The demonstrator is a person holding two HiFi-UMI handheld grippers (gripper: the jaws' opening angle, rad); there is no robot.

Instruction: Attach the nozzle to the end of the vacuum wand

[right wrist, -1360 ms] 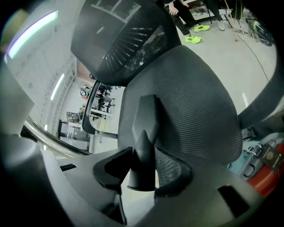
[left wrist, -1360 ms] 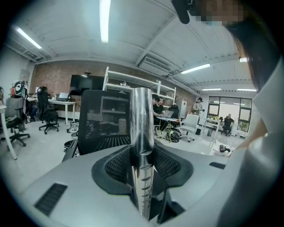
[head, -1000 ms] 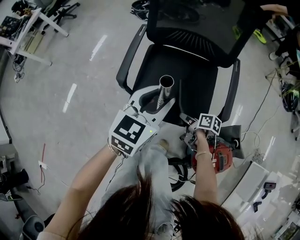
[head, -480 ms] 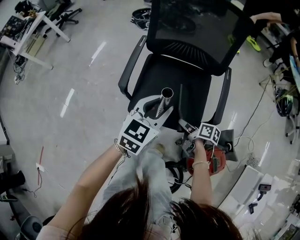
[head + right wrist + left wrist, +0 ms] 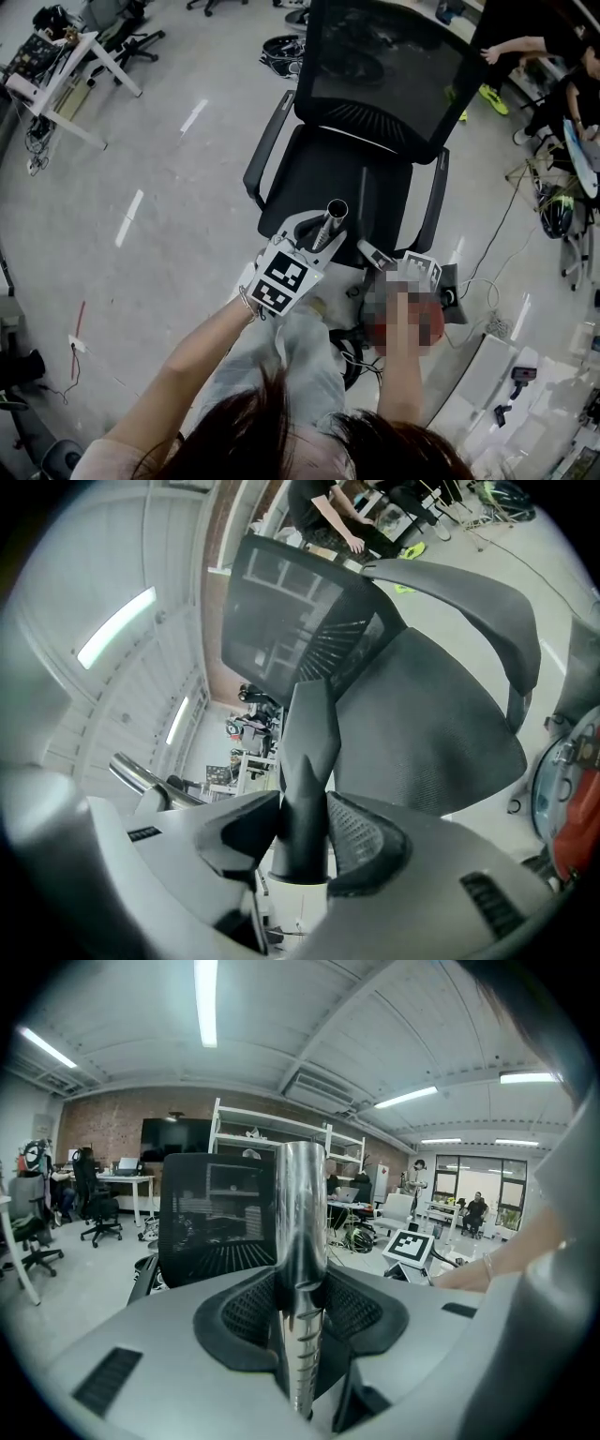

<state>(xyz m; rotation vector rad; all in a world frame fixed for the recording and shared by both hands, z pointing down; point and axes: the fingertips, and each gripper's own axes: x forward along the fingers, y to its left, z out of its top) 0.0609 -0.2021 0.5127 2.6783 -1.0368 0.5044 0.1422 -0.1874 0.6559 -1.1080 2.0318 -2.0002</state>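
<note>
Delta vs a second ago: both grippers sit lower in the head view and look smaller, and more of the office chair (image 5: 356, 159) back shows. Wand and nozzle are still apart, side by side, not mated.

Left gripper (image 5: 320, 232) (image 5: 302, 1309): jaws closed down on the vacuum wand (image 5: 330, 220) (image 5: 302, 1232), pads gripping the shiny metal tube on both sides. The wand's long axis runs out of the jaws, up and away over the chair seat, tilted slightly to the person's right. Its open round end faces up toward the head camera (it stands near vertical in the left gripper view).

Right gripper (image 5: 372, 253) (image 5: 302, 834): jaws nearly closed, clamped on the round base of the black nozzle (image 5: 362, 202) (image 5: 309, 747). The nozzle's long axis points out of the jaws toward the chair back, with the tapered tip leading. In the head view it lies just right of the wand and roughly parallel. The wand's end shows at left in the right gripper view, clear of the nozzle.
</note>
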